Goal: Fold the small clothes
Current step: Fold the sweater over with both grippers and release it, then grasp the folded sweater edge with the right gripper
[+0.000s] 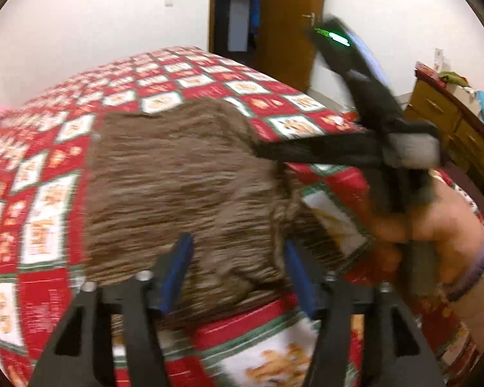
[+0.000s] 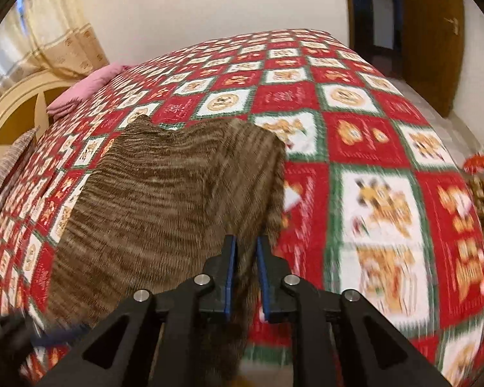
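A brown striped knit garment lies spread on the bed, also in the right wrist view. My left gripper is open, its blue pads standing apart over the garment's near edge. My right gripper is shut on the garment's right edge, with cloth pinched between its blue pads and hanging below. In the left wrist view the right gripper reaches in from the right, held by a hand, its tips at the garment's right edge.
The bed has a red, green and white patterned cover. A pink pillow and a headboard are at the left. A wooden door and a wooden dresser stand beyond the bed.
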`<state>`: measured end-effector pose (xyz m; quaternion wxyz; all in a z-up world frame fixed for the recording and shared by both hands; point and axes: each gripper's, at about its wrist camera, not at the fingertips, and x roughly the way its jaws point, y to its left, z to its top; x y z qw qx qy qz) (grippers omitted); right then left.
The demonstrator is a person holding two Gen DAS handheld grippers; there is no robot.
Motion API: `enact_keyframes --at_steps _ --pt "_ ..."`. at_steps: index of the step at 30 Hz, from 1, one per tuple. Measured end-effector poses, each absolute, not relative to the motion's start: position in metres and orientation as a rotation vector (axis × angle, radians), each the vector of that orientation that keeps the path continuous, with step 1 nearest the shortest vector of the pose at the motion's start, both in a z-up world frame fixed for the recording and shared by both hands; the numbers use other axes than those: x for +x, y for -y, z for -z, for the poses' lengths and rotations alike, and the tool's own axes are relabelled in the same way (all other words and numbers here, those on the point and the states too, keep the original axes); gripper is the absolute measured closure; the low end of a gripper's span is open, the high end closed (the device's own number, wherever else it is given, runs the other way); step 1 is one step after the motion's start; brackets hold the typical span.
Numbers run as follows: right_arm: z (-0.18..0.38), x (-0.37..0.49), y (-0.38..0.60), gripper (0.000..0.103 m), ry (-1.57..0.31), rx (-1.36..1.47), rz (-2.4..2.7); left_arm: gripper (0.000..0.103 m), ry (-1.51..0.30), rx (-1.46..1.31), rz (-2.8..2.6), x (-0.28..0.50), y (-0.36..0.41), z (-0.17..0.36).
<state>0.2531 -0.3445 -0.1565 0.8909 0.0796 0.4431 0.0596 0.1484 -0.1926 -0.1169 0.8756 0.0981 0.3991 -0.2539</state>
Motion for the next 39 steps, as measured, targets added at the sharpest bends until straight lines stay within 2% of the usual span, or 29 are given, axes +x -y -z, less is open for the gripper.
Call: enact_keyframes --at_steps 2,3,5,8,9,10,12,16,17,18,19,20,27,30,32,33,34,36,39 --pt "0.153 0.228 0.347 0.084 -0.934 0.138 -0.067 0.037 -0.806 0.232 0.505 0.144 0.178 0.113" --pt "0.152 0.216 0.348 0.084 -0.934 0.124 -0.047 0.031 -0.783 0.242 0.493 0.141 0.167 0.112" --pt "0.146 0.184 0.35 0.084 -0.907 0.113 -0.036 0.026 -0.757 0.212 0.46 0.139 0.139 0.111" --pt "0.138 0.149 0.35 0.084 -0.863 0.149 -0.039 0.026 -0.778 0.114 0.435 0.144 0.104 0.112" --pt "0.135 0.138 0.35 0.079 -0.841 0.194 -0.05 0.026 -0.787 0.084 0.414 0.149 0.095 0.113" --pt "0.133 0.131 0.35 0.062 -0.823 0.241 -0.061 0.026 -0.794 0.067 0.392 0.152 0.089 0.114" --pt "0.131 0.124 0.347 0.037 -0.785 0.34 -0.099 0.026 -0.809 0.057 0.346 0.162 0.082 0.116" --pt "0.138 0.139 0.326 0.036 -0.799 0.321 -0.128 0.026 -0.828 0.087 0.315 0.172 0.088 0.127" --pt "0.143 0.145 0.32 0.037 -0.811 0.292 -0.12 0.026 -0.836 0.092 0.31 0.172 0.088 0.129" --pt "0.149 0.152 0.313 0.053 -0.83 0.265 -0.12 0.026 -0.846 0.097 0.303 0.172 0.09 0.133" --pt "0.157 0.158 0.308 0.089 -0.863 0.237 -0.105 0.026 -0.856 0.097 0.299 0.172 0.089 0.136" --pt "0.163 0.161 0.304 0.094 -0.885 0.225 -0.093 0.026 -0.871 0.089 0.299 0.172 0.087 0.139" --pt "0.173 0.135 0.301 0.094 -0.92 0.178 -0.167 0.026 -0.93 0.039 0.344 0.18 0.069 0.138" --pt "0.164 0.14 0.309 0.094 -0.956 0.202 -0.201 0.026 -0.889 0.042 0.337 0.193 0.067 0.123" --pt "0.151 0.147 0.318 0.088 -0.942 0.219 -0.189 0.026 -0.858 0.057 0.317 0.208 0.07 0.113" --pt "0.144 0.149 0.321 0.078 -0.918 0.23 -0.181 0.026 -0.85 0.06 0.311 0.215 0.072 0.11" --pt "0.135 0.154 0.326 0.057 -0.88 0.242 -0.174 0.026 -0.846 0.063 0.309 0.224 0.075 0.108" --pt "0.119 0.166 0.335 0.029 -0.779 0.253 -0.143 0.026 -0.847 0.076 0.3 0.243 0.084 0.109" --pt "0.11 0.199 0.339 0.028 -0.732 0.249 -0.132 0.026 -0.851 0.071 0.278 0.265 0.097 0.115"
